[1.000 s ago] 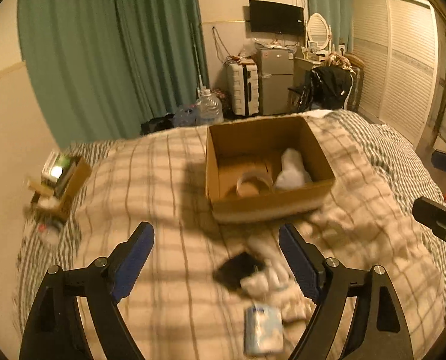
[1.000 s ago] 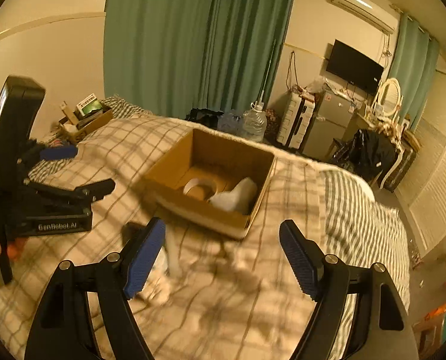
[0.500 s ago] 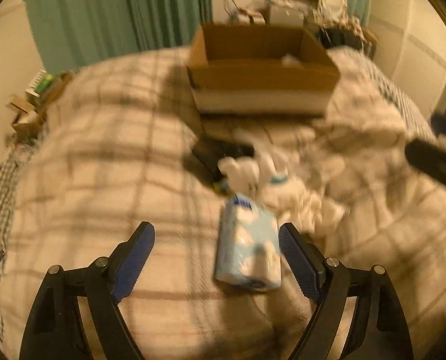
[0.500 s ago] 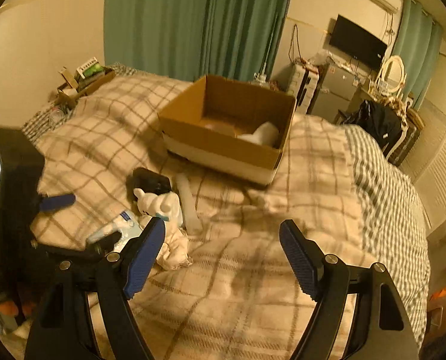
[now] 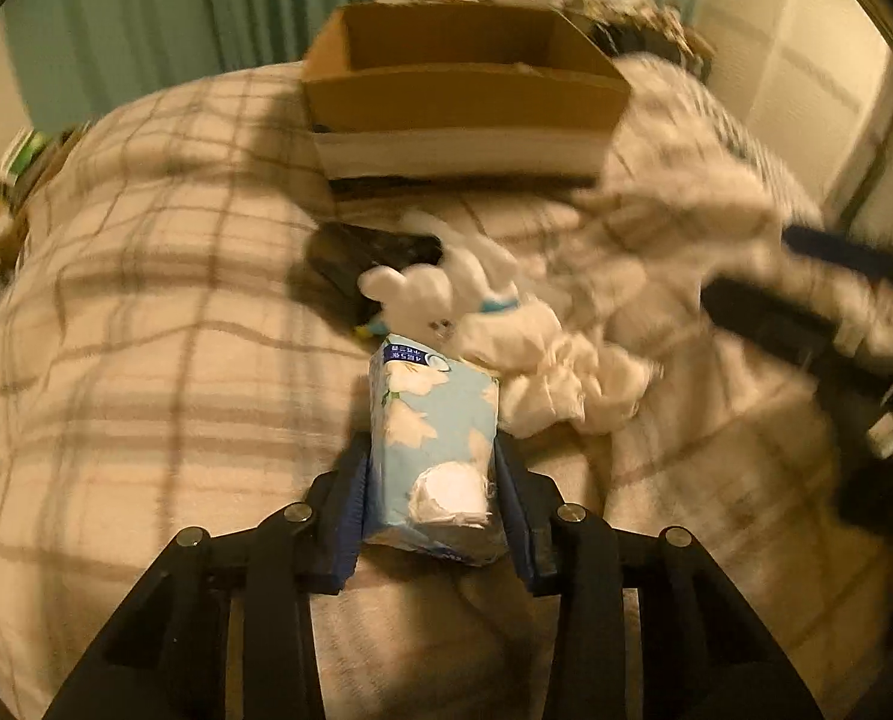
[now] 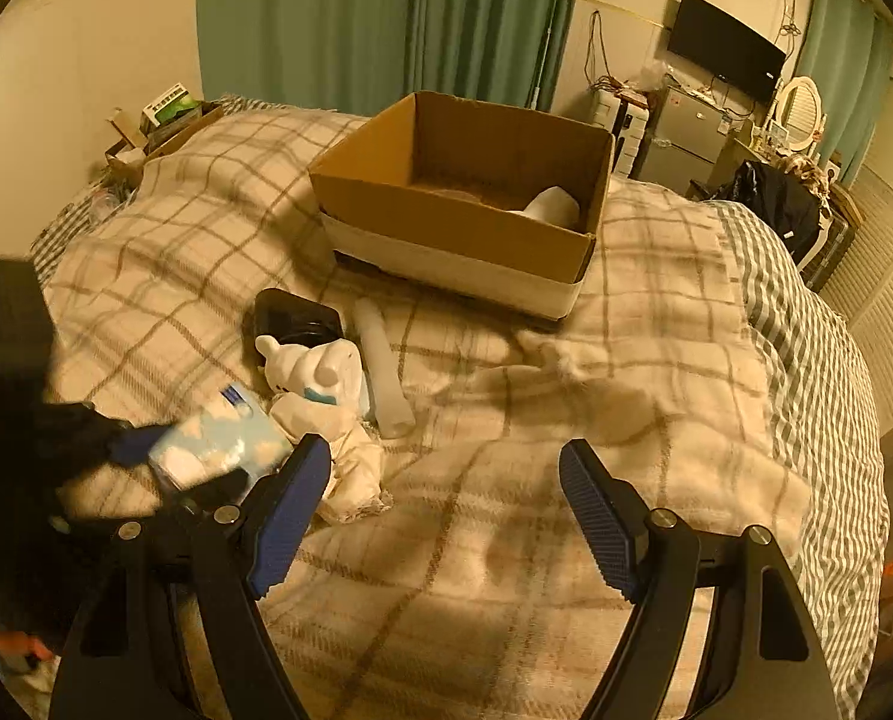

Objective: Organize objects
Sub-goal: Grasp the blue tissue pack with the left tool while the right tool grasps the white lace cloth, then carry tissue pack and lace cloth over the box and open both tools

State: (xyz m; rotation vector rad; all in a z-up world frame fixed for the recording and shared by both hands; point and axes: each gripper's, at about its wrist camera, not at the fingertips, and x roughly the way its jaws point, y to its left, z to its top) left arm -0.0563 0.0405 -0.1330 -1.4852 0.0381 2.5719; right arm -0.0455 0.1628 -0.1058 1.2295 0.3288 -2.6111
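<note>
My left gripper (image 5: pixel 431 480) is shut on a light blue tissue pack (image 5: pixel 437 450) on the plaid blanket; the pack also shows in the right wrist view (image 6: pixel 218 447). Just beyond it lie a white plush toy (image 5: pixel 428 294), a crumpled white cloth (image 5: pixel 560 384) and a black case (image 5: pixel 350 258). A white tube (image 6: pixel 383 366) lies beside the plush toy (image 6: pixel 320 369). An open cardboard box (image 6: pixel 464 204) stands further back on the bed, with a white item (image 6: pixel 551 207) inside. My right gripper (image 6: pixel 443 510) is open and empty above the blanket.
The bed's plaid blanket (image 6: pixel 626 390) is rumpled to the right. A small box of clutter (image 6: pixel 158 120) sits at the bed's far left corner. Green curtains, a fridge, a TV and a closet stand behind the bed.
My left gripper moved down and forward to the tissue pack and shut on it. My right gripper came lower and closer to the blanket and stayed open.
</note>
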